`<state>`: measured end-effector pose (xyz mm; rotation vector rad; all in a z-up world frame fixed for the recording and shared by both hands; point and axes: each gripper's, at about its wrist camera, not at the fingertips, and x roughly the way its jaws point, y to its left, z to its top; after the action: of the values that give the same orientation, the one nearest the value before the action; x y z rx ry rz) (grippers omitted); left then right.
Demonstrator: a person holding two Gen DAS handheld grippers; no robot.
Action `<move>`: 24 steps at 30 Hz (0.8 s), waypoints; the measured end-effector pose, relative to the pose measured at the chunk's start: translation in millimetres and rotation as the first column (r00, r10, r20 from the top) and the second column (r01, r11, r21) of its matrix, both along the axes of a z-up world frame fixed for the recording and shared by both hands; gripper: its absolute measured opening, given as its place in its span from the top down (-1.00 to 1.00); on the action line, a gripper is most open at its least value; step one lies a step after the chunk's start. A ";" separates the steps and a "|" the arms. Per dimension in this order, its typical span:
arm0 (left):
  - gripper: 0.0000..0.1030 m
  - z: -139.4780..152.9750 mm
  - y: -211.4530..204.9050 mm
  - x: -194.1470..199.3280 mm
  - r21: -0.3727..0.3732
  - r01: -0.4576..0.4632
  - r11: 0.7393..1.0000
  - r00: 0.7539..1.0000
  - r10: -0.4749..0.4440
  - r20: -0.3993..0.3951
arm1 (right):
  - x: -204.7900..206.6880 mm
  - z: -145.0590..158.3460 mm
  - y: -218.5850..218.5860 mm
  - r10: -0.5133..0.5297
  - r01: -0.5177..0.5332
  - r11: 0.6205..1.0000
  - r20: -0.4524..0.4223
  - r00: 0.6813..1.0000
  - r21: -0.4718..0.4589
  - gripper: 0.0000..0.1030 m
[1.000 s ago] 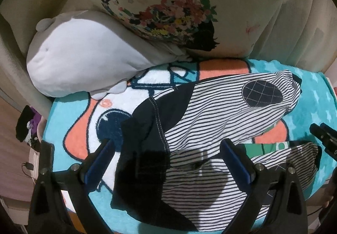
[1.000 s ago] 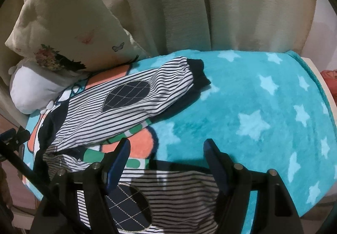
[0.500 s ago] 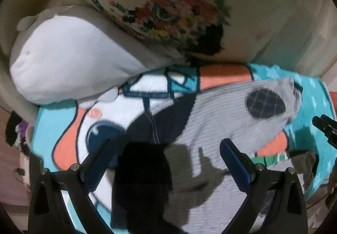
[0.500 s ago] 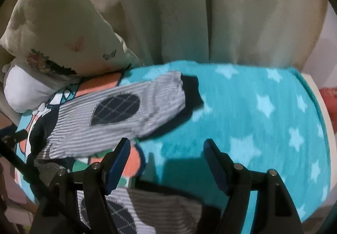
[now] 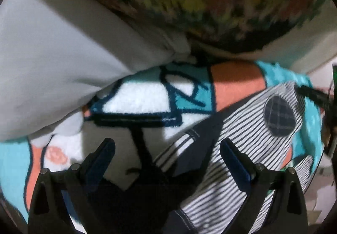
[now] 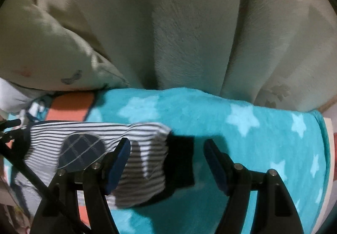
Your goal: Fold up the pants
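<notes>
On blanket [image 6: 210, 112], striped pants [image 6: 145, 158] spread flat, far leg's dark cuff [image 6: 181, 160] between spread right gripper [image 6: 166, 155] fingers. Left gripper [image 5: 167, 149] likewise wide apart, holding nothing, over waist end. Judged reaching stage; next, lowering and pinching cuff and waistband.

1. You are looking at the pants [image 5: 248, 149], white with thin dark stripes and dark navy panels, lying spread flat on the blanket just ahead of both your grippers.
2. An oval navy patch with a light grid is showing on the upper leg, right of your left gripper [image 5: 167, 155] and ahead-left of your right gripper [image 6: 166, 155].
3. That leg's dark cuff [image 6: 181, 160] is sitting between your right gripper's parted fingers.
4. The navy waist section [image 5: 202, 145] is lying between your left gripper's parted fingers.
</notes>
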<state>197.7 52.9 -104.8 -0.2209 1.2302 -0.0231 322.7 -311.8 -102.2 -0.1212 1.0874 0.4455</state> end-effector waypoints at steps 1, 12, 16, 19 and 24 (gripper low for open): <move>-0.93 -5.5 -2.9 2.8 0.012 0.026 1.000 1.000 -0.026 -0.015 | 4.2 -4.7 2.6 0.004 -0.004 1.000 -0.006 1.000 -0.011 -0.48; 0.02 -8.2 -45.1 10.1 0.124 0.223 0.967 0.974 -0.217 -0.060 | 15.5 -20.0 32.9 0.066 -0.066 0.997 -0.016 0.998 -0.049 -0.29; 0.86 -2.9 -42.5 13.6 0.041 0.209 0.977 0.976 -0.206 -0.062 | 13.5 -19.2 39.7 0.101 -0.101 0.995 -0.041 0.994 -0.009 0.66; 0.89 1.0 -43.4 11.3 0.043 0.205 0.978 0.978 -0.203 -0.051 | 10.2 -10.4 38.5 0.090 -0.090 0.996 -0.028 0.996 0.018 0.73; 0.91 20.2 -43.2 -2.0 0.066 0.215 0.974 0.977 -0.215 -0.005 | -1.2 9.4 19.7 0.044 -0.044 0.997 -0.002 0.999 0.067 0.76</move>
<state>195.7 9.7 -84.6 -0.0286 1.2465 -0.1702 321.5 -292.1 -92.8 -0.0851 1.0741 0.5214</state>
